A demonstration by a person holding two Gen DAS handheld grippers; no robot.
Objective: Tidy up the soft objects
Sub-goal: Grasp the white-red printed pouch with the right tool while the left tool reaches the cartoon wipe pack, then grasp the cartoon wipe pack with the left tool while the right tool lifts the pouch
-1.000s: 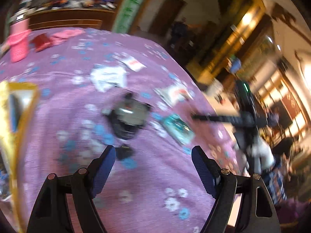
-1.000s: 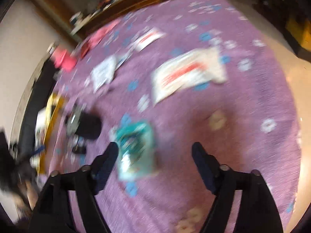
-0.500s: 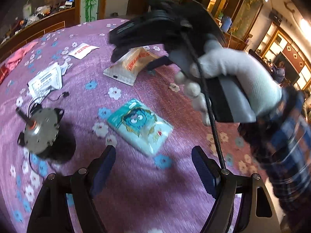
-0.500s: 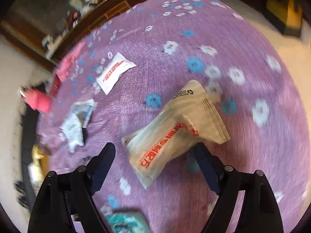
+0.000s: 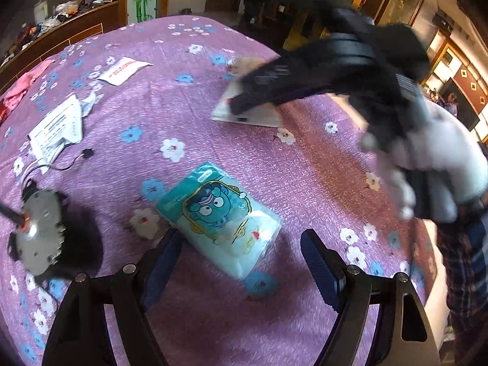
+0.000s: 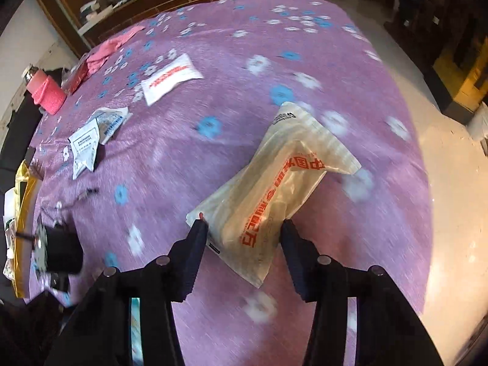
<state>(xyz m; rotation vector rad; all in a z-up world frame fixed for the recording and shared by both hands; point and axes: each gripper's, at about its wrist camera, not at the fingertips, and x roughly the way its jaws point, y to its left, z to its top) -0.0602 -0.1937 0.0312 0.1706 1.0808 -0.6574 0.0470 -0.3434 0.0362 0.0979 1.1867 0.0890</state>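
A teal tissue pack (image 5: 219, 222) with a cartoon face lies on the purple flowered cloth (image 5: 305, 177). My left gripper (image 5: 241, 259) hangs open just above its near end, with the pack partly between the fingers and untouched. A beige pouch (image 6: 274, 189) with red print lies near the table's right side. My right gripper (image 6: 244, 228) is closing on the pouch's near end, and both pads touch its sides. In the left wrist view the same pouch (image 5: 247, 116) shows under the black right gripper, held by a white-gloved hand (image 5: 442, 152).
A grey motor (image 5: 39, 238) with black wires lies left of the tissue pack. White paper packets (image 6: 170, 76) (image 6: 88, 140), a pink cloth (image 6: 106, 48) and a pink bottle (image 6: 45, 91) lie farther back. A yellow bag (image 6: 21, 213) stands at the left edge. The table drops to the floor (image 6: 442, 183) on the right.
My left gripper has swung over to the teal pack and come lower. My right gripper moved from the teal pack to the beige pouch, and its jaws have narrowed around it.
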